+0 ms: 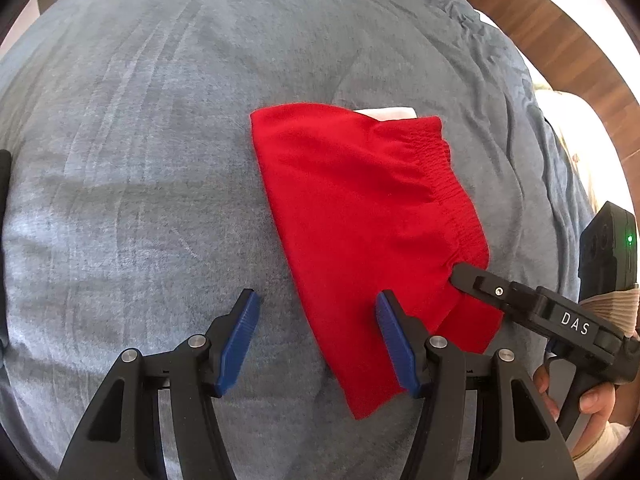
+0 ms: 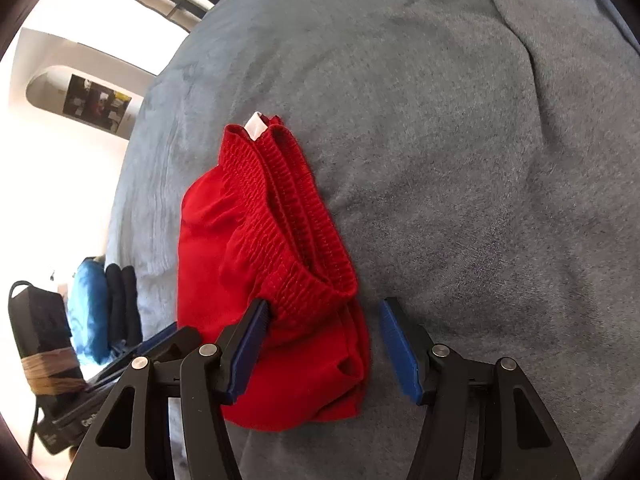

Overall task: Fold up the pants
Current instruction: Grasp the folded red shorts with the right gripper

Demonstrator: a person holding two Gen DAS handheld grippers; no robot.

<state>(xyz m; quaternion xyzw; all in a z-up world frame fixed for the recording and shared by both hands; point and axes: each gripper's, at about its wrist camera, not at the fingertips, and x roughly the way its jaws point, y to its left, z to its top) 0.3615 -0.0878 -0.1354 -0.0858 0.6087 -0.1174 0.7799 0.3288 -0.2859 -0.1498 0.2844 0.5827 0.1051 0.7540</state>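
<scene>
Red pants (image 1: 360, 216) lie folded, waistband doubled, on grey blanket (image 1: 140, 160); both tongs spread, gripping nothing.

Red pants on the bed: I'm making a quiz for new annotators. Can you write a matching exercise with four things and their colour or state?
Things:
1. pants
2. blanket
3. label
4. left gripper

Descriptions:
A. grey, spread under everything
B. white, poking out at the waistband
C. jaws apart, holding nothing
D. red, folded over with the elastic waistband along one edge

Pairs: 1-D, 2-A, 3-B, 4-C
</scene>
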